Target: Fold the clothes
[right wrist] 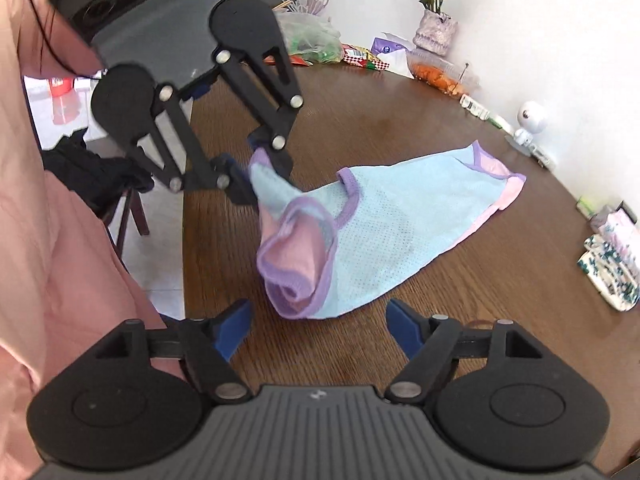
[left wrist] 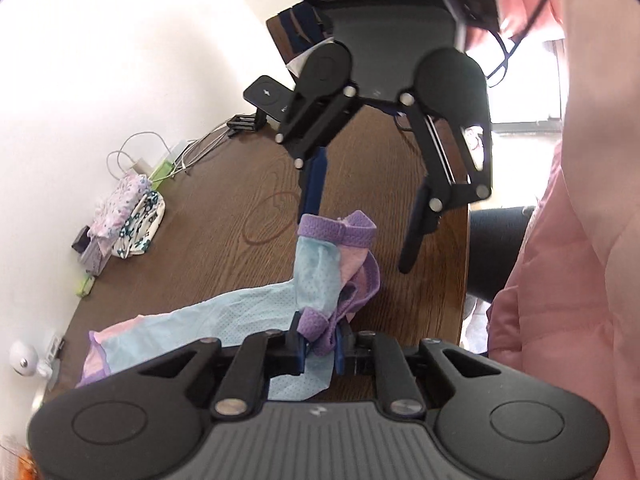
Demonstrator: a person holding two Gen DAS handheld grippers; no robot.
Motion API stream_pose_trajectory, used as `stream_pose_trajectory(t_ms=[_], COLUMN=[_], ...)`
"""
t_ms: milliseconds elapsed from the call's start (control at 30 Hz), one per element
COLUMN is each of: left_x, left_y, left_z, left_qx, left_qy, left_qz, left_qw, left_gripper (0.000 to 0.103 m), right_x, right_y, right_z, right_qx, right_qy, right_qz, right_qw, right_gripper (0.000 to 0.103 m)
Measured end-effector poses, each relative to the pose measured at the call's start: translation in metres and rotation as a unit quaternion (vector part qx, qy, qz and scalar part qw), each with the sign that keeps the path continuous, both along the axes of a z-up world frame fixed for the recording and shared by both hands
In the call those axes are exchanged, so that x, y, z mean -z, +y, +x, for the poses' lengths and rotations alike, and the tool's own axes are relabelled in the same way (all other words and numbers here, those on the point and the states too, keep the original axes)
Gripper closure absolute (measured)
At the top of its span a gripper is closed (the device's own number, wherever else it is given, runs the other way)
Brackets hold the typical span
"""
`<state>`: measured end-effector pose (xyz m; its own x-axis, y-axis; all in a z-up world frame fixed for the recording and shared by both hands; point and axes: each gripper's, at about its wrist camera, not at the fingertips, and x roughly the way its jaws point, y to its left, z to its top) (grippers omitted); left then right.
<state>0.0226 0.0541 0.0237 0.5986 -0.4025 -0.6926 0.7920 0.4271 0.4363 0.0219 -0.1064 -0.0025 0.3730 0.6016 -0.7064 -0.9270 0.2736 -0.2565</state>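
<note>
A light blue mesh top with purple trim and pink panels lies on the brown wooden table. My left gripper is shut on its purple-edged corner and lifts that end off the wood. In the right wrist view the top spreads flat toward the far right, and its near end is bunched and rolled under the left gripper. My right gripper is open, its blue fingertips just short of the rolled end. In the left wrist view the right gripper hangs open above the raised purple trim.
Folded floral clothes sit by the wall with cables and a black charger. A flower vase, food packs and a small white camera line the far edge. A pink sleeve and a chair border the table's edge.
</note>
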Motion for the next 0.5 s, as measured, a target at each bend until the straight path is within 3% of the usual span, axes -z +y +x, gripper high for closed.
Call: stream_pose_trajectory(t_ms=[100,233,300,400,433,467,500], left_x=[-0.011,-0.019,-0.019,-0.020,-0.019,-0.019,-0.020], left_y=[0.007,0.014,0.017,0.020,0.021,0.022,0.024], left_z=[0.008,0.012,0.007,0.006,0.005,0.004,0.003], left_qx=[-0.013,-0.024,-0.027,-0.031,-0.032,-0.032,-0.030], left_qy=[0.018,0.026,0.029,0.040,0.045,0.051,0.059], left_qz=[-0.029,-0.047,-0.052,-0.058,-0.060,-0.062,-0.066], left_qw=[0.9993,0.9982,0.9979,0.9971,0.9967,0.9963,0.9956], left_gripper=[0.091,0.091,0.091,0.091,0.091,0.091,0.091], right_x=[0.009,0.014,0.016,0.012,0.009,0.005,0.001], right_y=[0.006,0.020,0.026,0.031,0.032,0.032,0.031], right_z=[-0.004,0.003,0.007,0.011,0.012,0.015,0.017], right_qx=[-0.018,-0.042,-0.058,-0.079,-0.088,-0.096,-0.104], right_qy=[-0.064,-0.102,-0.119,-0.109,-0.093,-0.068,-0.043], right_qz=[-0.014,-0.012,-0.011,-0.007,-0.003,0.001,0.005], right_qw=[0.998,0.994,0.991,0.991,0.992,0.993,0.994], right_gripper=[0.027,0.029,0.035,0.067,0.084,0.091,0.092])
